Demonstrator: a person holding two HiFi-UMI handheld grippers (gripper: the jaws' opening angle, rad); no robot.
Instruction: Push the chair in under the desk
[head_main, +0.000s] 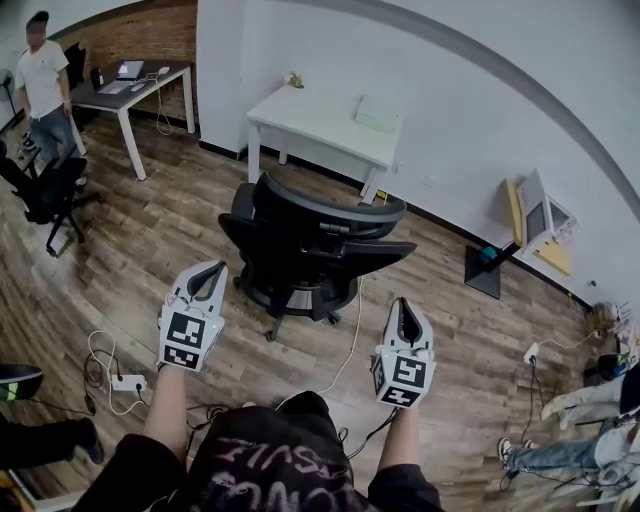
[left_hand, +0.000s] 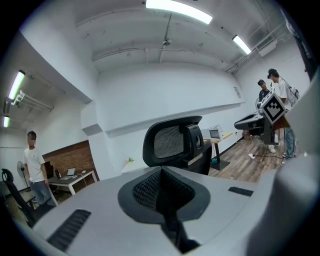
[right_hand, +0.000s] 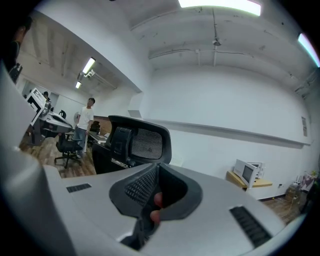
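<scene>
A black mesh office chair (head_main: 310, 245) stands on the wood floor, its back toward me, a short way in front of a small white desk (head_main: 320, 125) at the wall. My left gripper (head_main: 212, 276) is shut and empty, held just left of the chair's base without touching it. My right gripper (head_main: 405, 310) is shut and empty, lower right of the chair. The chair's headrest (left_hand: 172, 141) fills the middle of the left gripper view, and the headrest (right_hand: 142, 142) sits left of centre in the right gripper view.
Cables and a power strip (head_main: 125, 382) lie on the floor at the left; a white cable (head_main: 350, 345) runs from the chair toward me. A second black chair (head_main: 45, 190), a person (head_main: 45, 85) and a desk with a laptop (head_main: 135, 85) are far left. A microwave (head_main: 540, 210) sits on a yellow stand at right.
</scene>
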